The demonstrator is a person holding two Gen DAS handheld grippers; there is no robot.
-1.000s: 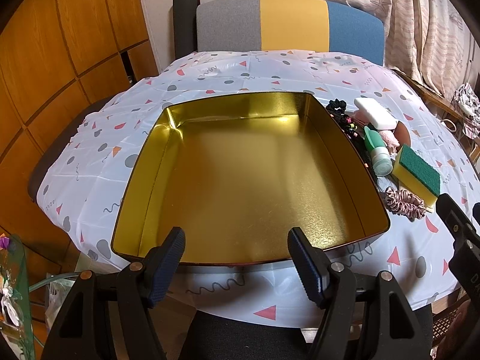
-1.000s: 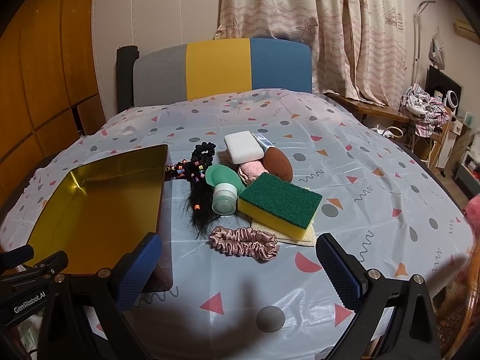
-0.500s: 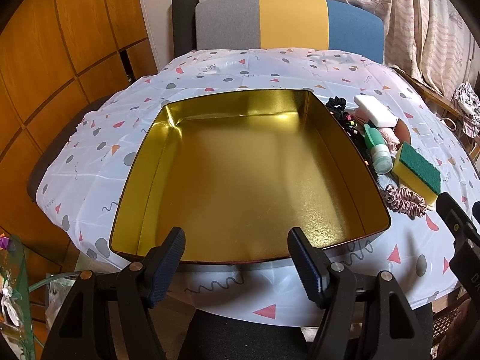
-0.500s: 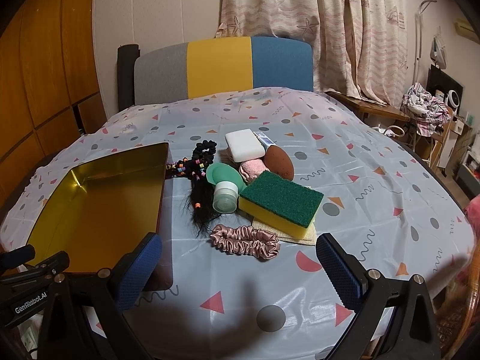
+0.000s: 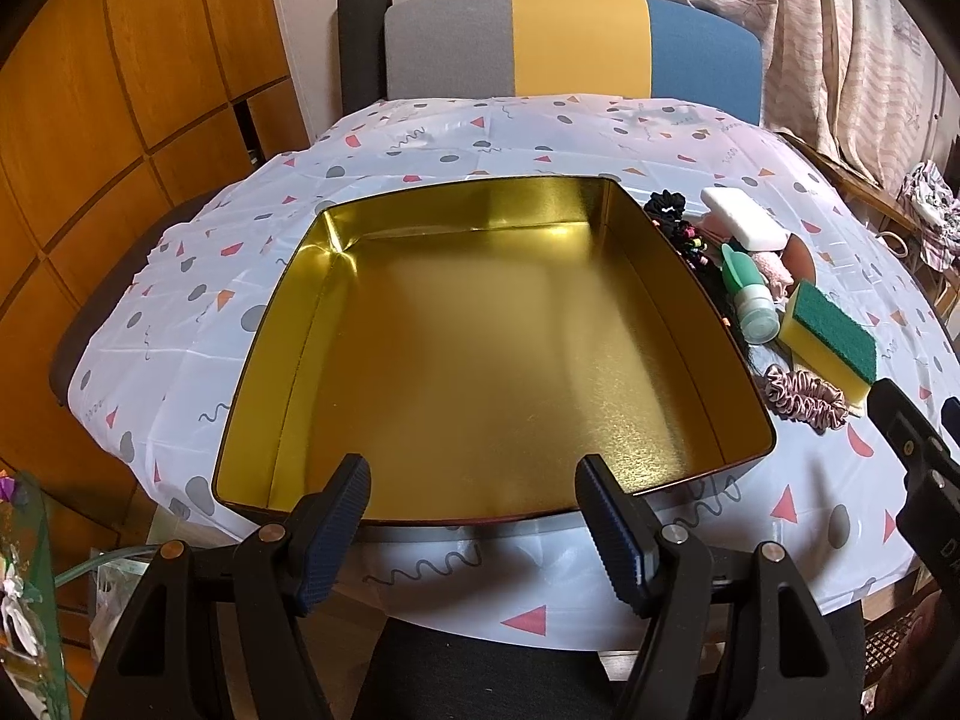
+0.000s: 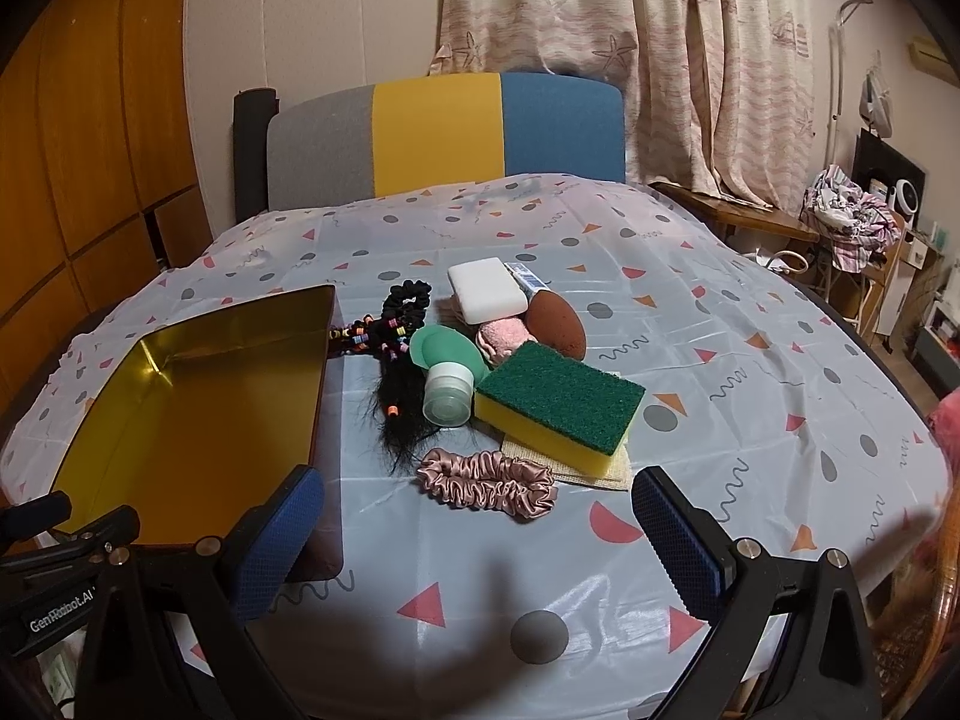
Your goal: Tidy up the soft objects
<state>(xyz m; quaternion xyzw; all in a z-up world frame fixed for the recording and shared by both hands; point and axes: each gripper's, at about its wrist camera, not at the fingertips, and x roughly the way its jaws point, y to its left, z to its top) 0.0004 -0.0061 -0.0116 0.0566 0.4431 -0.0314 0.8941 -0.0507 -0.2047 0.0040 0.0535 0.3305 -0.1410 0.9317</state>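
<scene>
So far nothing is in hand. My left tongs [image 5: 473, 483] hang spread apart and empty just short of the near rim of the gold tin [image 5: 744, 461], which sits on the cloth-covered surface [image 6: 750, 324] with nothing inside it. My right tongs [image 6: 477, 507] are also wide apart and empty, held back from the pile of soft things that lies straight ahead of them, off to the right of the tin.

Nearest the right tongs is the pink satin scrunchie [image 6: 487, 483], lying flat with bare cloth around most of it. Just past it sits the green-and-yellow sponge [image 6: 561, 405], resting on a beige cloth [image 6: 597, 471]. Farther on are a small green bottle [image 6: 447, 387] on its side, a black tangle of hair ties with coloured beads [image 6: 393, 348], a pink puff [image 6: 504, 339], a brown oval sponge [image 6: 555, 324] and a white block [image 6: 486, 289].

I judge this to be the very start: nothing sorted yet, the first pick not yet begun. The scrunchie looks the easiest first grab. I would need to drop the right tongs forward and down over its middle, straddle it, and squeeze gently, since it is limp and slippery, then carry it left over the tin wall. The left tongs could steady the tin.
</scene>
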